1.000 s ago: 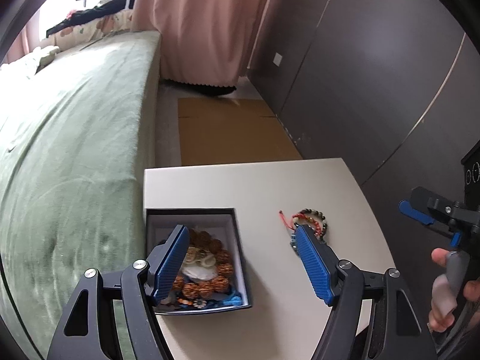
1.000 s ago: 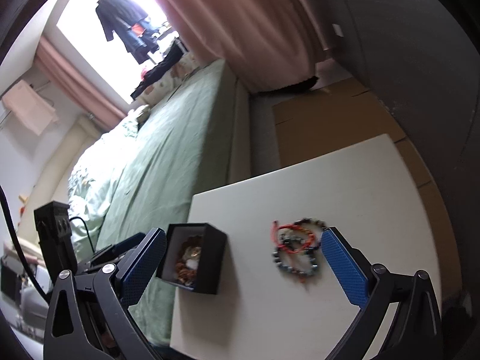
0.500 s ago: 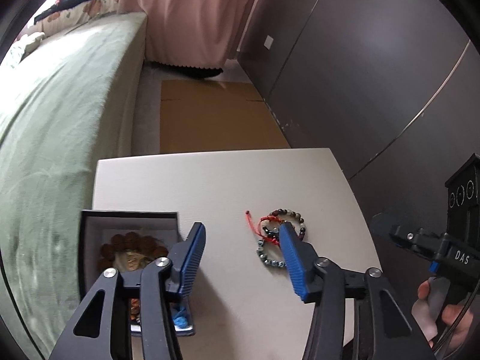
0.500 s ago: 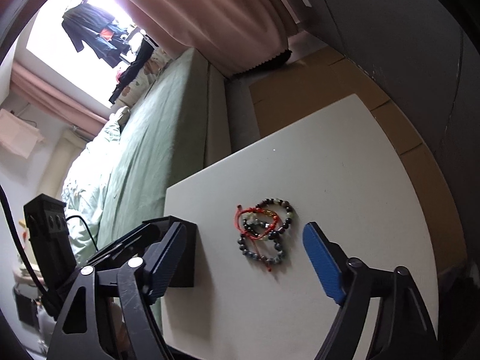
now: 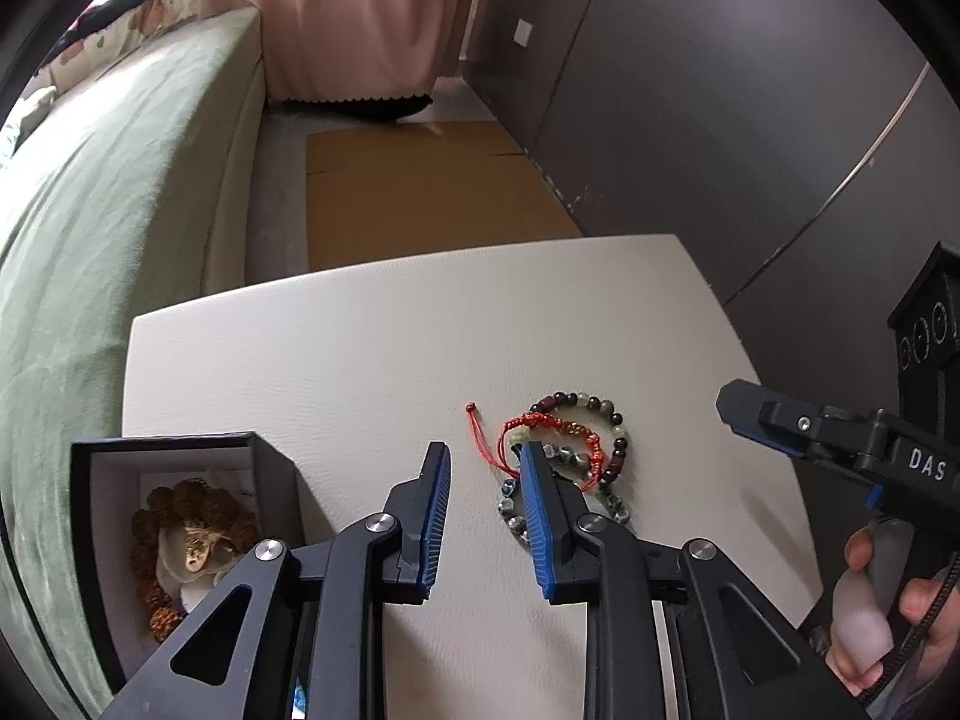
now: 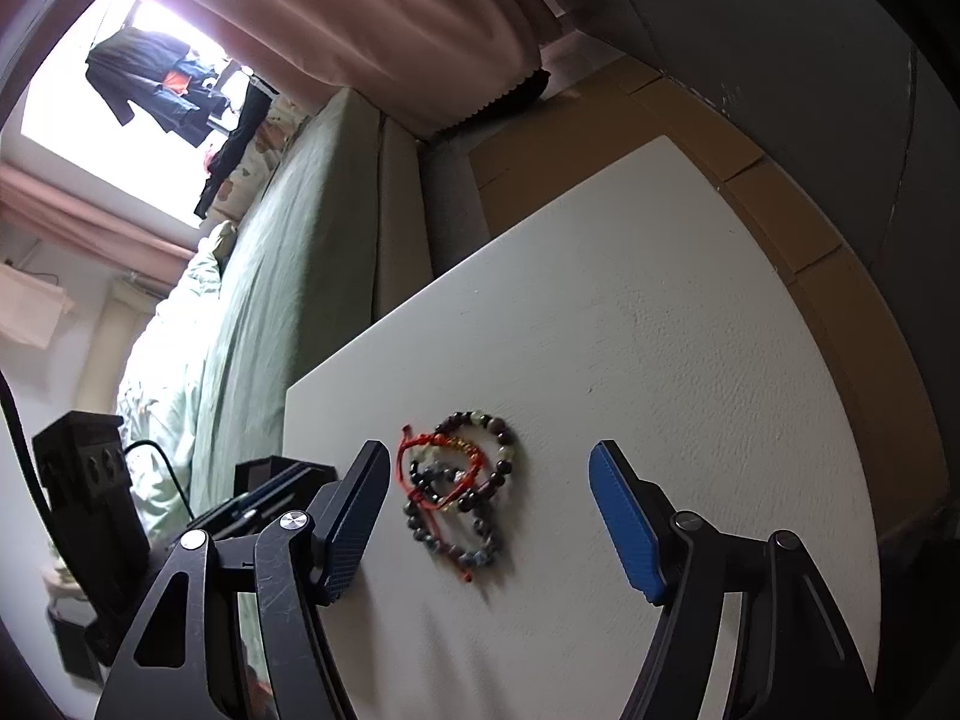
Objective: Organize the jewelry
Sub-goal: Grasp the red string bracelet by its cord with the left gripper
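A pile of bracelets [image 5: 570, 450], dark beaded ones tangled with a red cord one, lies on the white table [image 5: 360, 348]. It also shows in the right wrist view [image 6: 459, 480]. An open black jewelry box [image 5: 180, 528] with brown bead bracelets stands at the table's left edge. My left gripper [image 5: 483, 462] is open and narrowed, empty, just left of the pile, its right finger over the pile's edge. My right gripper [image 6: 489, 462] is wide open and empty, its fingers on either side of the pile, above it.
A green bed [image 5: 102, 192] runs along the table's left side. Brown cardboard [image 5: 420, 192] lies on the floor beyond the table. A dark wardrobe wall [image 5: 720, 120] stands to the right. Pink curtains [image 5: 360, 18] hang at the back.
My left gripper moved right from over the box to beside the bracelets and its fingers narrowed. My right gripper moved closer, so the pile now lies between its fingers.
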Available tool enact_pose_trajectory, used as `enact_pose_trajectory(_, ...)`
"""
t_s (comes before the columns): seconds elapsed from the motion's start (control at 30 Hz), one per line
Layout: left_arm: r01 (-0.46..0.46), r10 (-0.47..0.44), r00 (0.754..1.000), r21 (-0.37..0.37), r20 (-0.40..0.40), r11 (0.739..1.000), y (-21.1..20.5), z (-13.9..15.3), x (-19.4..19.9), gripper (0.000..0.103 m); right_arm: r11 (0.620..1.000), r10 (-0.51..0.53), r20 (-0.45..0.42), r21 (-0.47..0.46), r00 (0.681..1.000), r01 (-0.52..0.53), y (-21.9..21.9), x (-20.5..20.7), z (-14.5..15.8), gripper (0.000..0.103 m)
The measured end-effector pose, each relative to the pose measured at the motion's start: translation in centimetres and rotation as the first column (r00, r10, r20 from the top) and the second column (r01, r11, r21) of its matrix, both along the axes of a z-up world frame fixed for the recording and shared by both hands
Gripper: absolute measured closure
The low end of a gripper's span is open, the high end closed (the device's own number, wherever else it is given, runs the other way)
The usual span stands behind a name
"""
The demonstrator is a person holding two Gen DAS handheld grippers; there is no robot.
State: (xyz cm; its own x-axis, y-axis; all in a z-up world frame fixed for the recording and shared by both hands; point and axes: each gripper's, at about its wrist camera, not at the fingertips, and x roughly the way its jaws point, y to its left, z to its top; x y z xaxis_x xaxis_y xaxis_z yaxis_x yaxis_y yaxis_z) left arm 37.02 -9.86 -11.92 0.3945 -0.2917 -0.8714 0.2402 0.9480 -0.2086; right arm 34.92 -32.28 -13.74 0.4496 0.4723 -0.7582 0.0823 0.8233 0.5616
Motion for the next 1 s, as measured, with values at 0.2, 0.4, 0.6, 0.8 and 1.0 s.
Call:
enact_pose_trajectory(0.2, 0.021, -0.02, 1.0, 0.029, -0.018, 0.999, -1.4, -1.1, 0.5, 0.078, 1.0, 0.013, -0.005, 0.014, 1.0, -0.012, 0.1, 0.8, -0.6, 0.032)
enact_pose_trajectory(0.4, 0.028, -0.025, 0.998, 0.058, -0.053, 0.998, -2.2, -2.8, 1.1, 0.078, 1.0, 0.015, 0.001, 0.026, 1.0, -0.015, 0.0, 1.2, -0.5, 0.032)
enact_pose_trajectory(0.6, 0.024, -0.021, 0.996, 0.031, -0.085, 0.999, -2.4, -3.7, 1.7, 0.078, 1.0, 0.009, 0.001, 0.03, 1.0, -0.009, -0.1, 1.2, -0.3, 0.032)
enact_pose_trajectory(0.8, 0.006, -0.01, 0.995, -0.046, -0.098, 0.999, -1.6, -3.7, 1.6, 0.103, 1.0, 0.008, 0.009, 0.023, 1.0, -0.008, -0.1, 0.8, 0.2, 0.032)
enact_pose_trajectory(1.0, 0.001, -0.004, 0.999, -0.078, -0.045, 0.997, -1.1, -1.9, 0.8, 0.103, 1.0, 0.006, 0.022, 0.01, 1.0, -0.007, 0.3, 0.3, 1.0, 0.032)
